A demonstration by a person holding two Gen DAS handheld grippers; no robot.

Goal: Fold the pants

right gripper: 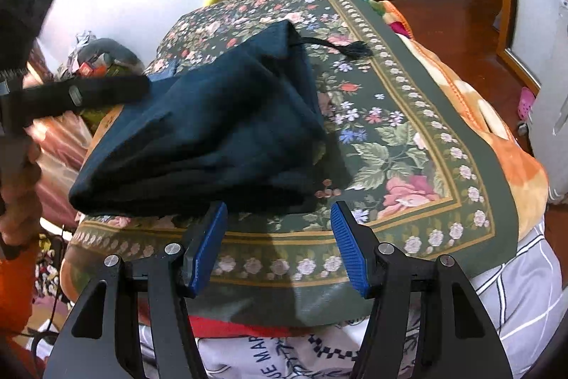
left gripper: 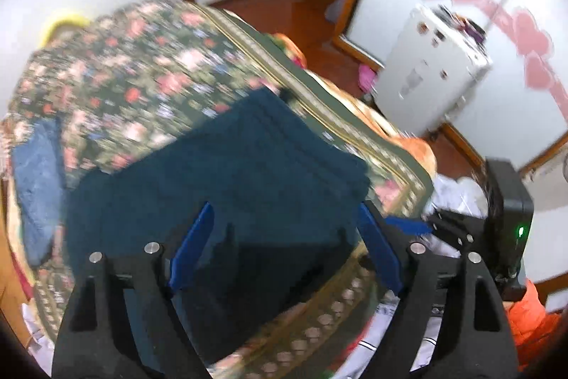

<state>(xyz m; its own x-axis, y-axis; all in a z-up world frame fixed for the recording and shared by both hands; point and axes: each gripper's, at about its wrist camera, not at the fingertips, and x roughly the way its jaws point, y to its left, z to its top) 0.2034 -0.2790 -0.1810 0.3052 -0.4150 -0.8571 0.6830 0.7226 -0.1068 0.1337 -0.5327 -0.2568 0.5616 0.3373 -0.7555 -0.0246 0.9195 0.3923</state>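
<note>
I have the dark blue pants [right gripper: 213,130] lying bunched in a partly folded heap on the floral blanket [right gripper: 408,144] that covers the bed, and what my coming move turns on is that the heap sits straight ahead of and below the left gripper [left gripper: 284,237], while from the right gripper [right gripper: 278,237] it lies ahead and off to the left, its near edge just beyond the left blue pad. In the right wrist view the heap's long axis runs from that near-left edge up and away to the far right, where the waist end trails a tasselled drawstring [right gripper: 340,47] onto the blanket. My left jaws stand wide apart with nothing pinched; the cloth is under and between the pads, though blur keeps me from telling whether they touch it. My right jaws are about half open and empty, hovering over the blanket's border. I judge the left hand the nearer one for the next grasp. A second blue garment [left gripper: 35,183] lies well apart at the far left of the left wrist view, a white cabinet [left gripper: 433,66] stands off the bed, and nothing on the blanket blocks either approach, though the two grippers are close together and could crowd each other
</note>
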